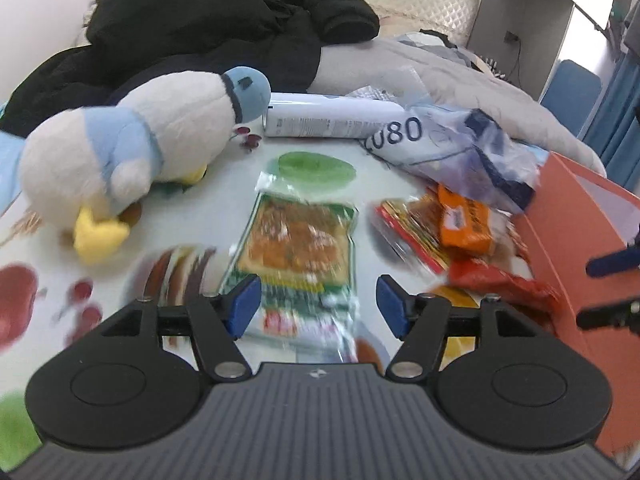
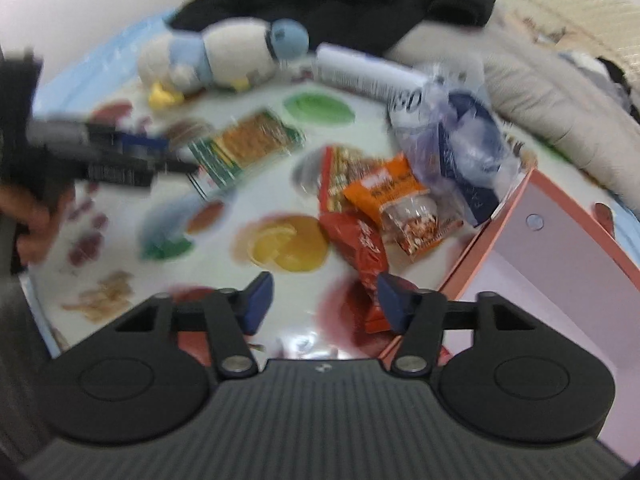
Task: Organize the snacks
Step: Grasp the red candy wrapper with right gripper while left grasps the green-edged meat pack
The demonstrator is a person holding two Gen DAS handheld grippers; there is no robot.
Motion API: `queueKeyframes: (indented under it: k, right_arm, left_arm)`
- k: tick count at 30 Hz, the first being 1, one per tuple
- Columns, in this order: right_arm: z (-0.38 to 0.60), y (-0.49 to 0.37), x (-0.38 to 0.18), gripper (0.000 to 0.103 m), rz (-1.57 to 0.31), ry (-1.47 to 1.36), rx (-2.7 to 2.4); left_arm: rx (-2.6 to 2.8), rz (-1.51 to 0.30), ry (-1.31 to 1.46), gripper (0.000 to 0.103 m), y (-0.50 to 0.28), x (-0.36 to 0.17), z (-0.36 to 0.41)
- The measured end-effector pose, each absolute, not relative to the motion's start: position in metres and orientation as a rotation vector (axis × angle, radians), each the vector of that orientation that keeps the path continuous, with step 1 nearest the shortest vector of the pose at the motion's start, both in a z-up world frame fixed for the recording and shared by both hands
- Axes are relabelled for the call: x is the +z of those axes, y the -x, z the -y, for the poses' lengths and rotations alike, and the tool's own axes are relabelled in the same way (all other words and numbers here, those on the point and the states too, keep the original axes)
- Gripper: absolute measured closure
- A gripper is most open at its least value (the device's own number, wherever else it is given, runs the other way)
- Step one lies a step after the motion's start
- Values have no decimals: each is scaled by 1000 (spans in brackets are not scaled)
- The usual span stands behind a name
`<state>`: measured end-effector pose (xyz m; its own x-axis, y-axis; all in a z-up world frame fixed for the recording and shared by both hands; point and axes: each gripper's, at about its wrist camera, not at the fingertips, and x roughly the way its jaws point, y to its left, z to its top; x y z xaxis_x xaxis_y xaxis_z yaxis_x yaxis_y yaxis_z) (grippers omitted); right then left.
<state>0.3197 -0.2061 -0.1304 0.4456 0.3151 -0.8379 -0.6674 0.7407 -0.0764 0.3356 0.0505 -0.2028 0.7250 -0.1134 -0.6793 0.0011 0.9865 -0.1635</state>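
**Snacks spread across the desk**

In the left wrist view, the flat snack packet [image 1: 294, 248] lies central on the desk [image 1: 224, 184]. Plush toy [image 1: 132, 140] at ten o'clock, snack pile [image 1: 452, 232] at three, box [image 1: 580, 240] beyond it, tube [image 1: 332, 116] at twelve.

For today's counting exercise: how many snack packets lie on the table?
4: green packet alone at centre; yellow-red packet, orange packet and red packet piled beside the pink box. More may hide underneath.

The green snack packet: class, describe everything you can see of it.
The green snack packet is a flat, glossy plastic pouch with a green border and a clear window showing orange-brown food. It lies flat on the fruit-print tablecloth, apart from the other snacks, sealed as far as shows. The open left gripper frames its near end; no contact shows.
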Motion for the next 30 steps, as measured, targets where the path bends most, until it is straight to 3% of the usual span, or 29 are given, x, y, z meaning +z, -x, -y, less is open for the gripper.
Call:
queueKeyframes:
  k: [5, 9, 11, 12, 20, 22, 24, 28, 30]
  right_arm:
    - [198, -352, -149, 48, -990, 515, 665]
    - [184, -368, -159, 43, -1006, 660, 658]
    - [181, -375, -161, 48, -1010, 715, 666]
    - [180, -380, -160, 57, -1015, 725, 688]
    - [174, -399, -180, 57, -1153, 804, 759]
    - [169, -399, -189, 66, -1163, 854, 753]
    - [164, -397, -192, 66, -1142, 929, 744]
    - [159, -400, -196, 79, -1175, 978, 745]
    - [158, -399, -196, 80, -1169, 982, 740]
  left_arm:
    - [-72, -785, 157, 35, -384, -216, -57]
    - [-81, -808, 133, 35, -415, -227, -57]
    - [-82, -815, 107, 35, -424, -232, -56]
    - [-80, -817, 92, 35, -429, -234, -55]
    - [-132, -830, 14, 39, -437, -243, -47]
    - [-133, -831, 9, 42, -437, -244, -47]
    - [-141, -834, 15, 45, -437, -243, -48]
    - [-149, -844, 41, 53, -435, -241, -50]
    - [-150, -845, 45, 55, -432, -240, -51]
